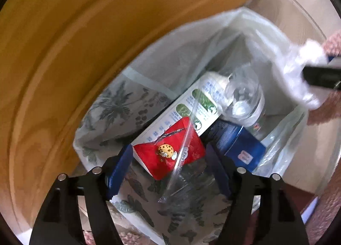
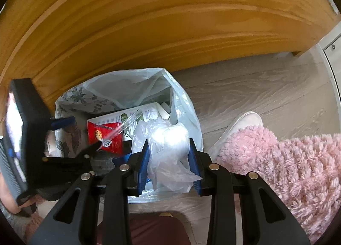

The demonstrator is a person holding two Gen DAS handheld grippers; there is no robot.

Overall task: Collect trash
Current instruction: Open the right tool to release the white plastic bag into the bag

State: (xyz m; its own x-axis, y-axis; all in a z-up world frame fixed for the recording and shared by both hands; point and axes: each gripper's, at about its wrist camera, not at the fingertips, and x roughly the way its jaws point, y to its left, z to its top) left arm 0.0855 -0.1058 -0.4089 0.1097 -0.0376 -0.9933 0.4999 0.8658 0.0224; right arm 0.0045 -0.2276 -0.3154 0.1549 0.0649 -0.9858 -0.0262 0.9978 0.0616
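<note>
Right wrist: right gripper (image 2: 168, 155) points down, fingers clamping crumpled plastic (image 2: 168, 149).

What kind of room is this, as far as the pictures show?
Probably a room in a home, perhaps a bedroom: a lined trash bin stands on a wood-look floor beside pine furniture, and the person wears a fluffy pink garment.

1 red snack packet (image 1: 170, 155), 1 clear bottle (image 1: 245, 99), 2 cartons (image 1: 191, 108).
</note>
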